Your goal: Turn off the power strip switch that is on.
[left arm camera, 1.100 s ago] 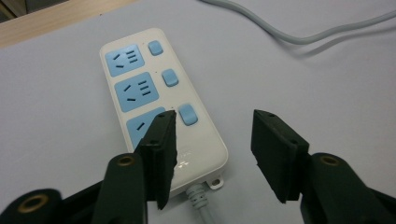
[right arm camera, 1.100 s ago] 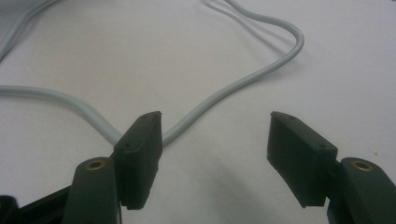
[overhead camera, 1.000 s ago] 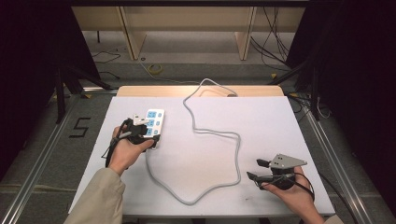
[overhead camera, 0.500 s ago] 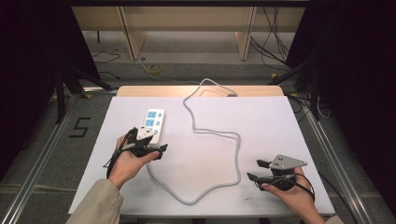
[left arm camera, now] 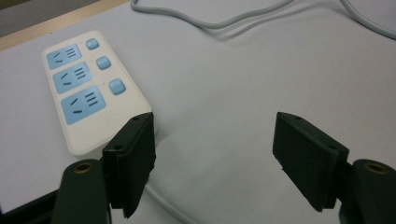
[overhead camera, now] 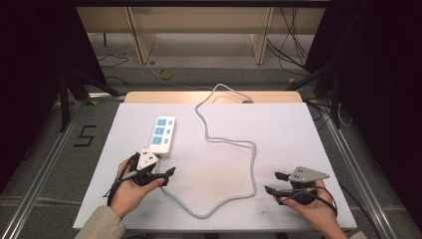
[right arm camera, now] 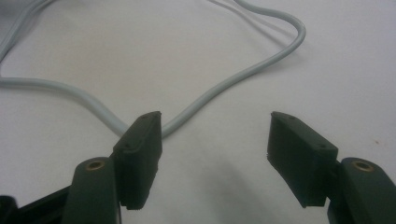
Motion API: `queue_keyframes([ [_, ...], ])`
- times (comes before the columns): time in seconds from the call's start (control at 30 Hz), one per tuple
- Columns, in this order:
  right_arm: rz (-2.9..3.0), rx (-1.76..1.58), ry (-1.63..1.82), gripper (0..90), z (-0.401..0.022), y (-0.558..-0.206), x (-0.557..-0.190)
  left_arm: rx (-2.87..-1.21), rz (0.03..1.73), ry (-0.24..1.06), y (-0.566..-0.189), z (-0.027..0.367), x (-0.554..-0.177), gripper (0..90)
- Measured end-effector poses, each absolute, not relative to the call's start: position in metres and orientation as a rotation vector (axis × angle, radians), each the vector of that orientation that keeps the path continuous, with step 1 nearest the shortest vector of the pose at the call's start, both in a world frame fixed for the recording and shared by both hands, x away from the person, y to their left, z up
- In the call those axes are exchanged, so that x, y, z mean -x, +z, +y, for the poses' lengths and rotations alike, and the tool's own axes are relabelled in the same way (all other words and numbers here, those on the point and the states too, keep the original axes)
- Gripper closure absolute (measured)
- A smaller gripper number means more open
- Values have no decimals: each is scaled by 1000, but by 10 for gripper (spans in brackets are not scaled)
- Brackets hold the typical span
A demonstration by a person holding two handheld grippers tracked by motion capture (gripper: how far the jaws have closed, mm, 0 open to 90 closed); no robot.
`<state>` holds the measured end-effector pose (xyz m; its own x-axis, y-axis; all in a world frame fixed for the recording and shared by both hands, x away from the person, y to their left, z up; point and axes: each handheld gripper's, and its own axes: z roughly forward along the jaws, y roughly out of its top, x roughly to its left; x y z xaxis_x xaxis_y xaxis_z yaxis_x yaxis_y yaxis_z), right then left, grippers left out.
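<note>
A white power strip (overhead camera: pixel 162 134) with blue sockets lies on the left half of the white table (overhead camera: pixel 283 129). Its grey cable (overhead camera: pixel 230 144) winds across the middle and off the far edge. My left gripper (overhead camera: pixel 168 176) is just in front of the strip's near end and clear of it. Its jaws have just been opening and now stand open with nothing between them. In the left gripper view the power strip (left arm camera: pixel 88 88) sits left of my left gripper (left arm camera: pixel 215 158). My right gripper (overhead camera: pixel 272 182) rests open at the front right. In the right gripper view the cable (right arm camera: pixel 233 79) curves beyond my right gripper (right arm camera: pixel 215 154).
The cable loops close to the table's front edge (overhead camera: pixel 209 214) between my two hands. A wooden strip (overhead camera: pixel 149 97) runs along the table's far edge. Dark floor with a painted "5" (overhead camera: pixel 84 135) lies to the left, and metal rails flank the table.
My left gripper has drawn back from the power strip's near end toward the front edge, and its jaws have spread. The strip stays where it was. The right hand has kept still.
</note>
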<state>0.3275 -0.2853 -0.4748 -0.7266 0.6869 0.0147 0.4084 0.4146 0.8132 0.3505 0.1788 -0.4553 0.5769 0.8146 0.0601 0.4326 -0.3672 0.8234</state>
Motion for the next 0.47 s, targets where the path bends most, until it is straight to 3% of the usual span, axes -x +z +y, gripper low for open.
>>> queue_keyframes([
  [0.47,2337,-944,1232,363,-287,-473,-328,-2023,1028,645,-473,182,-332,300],
])
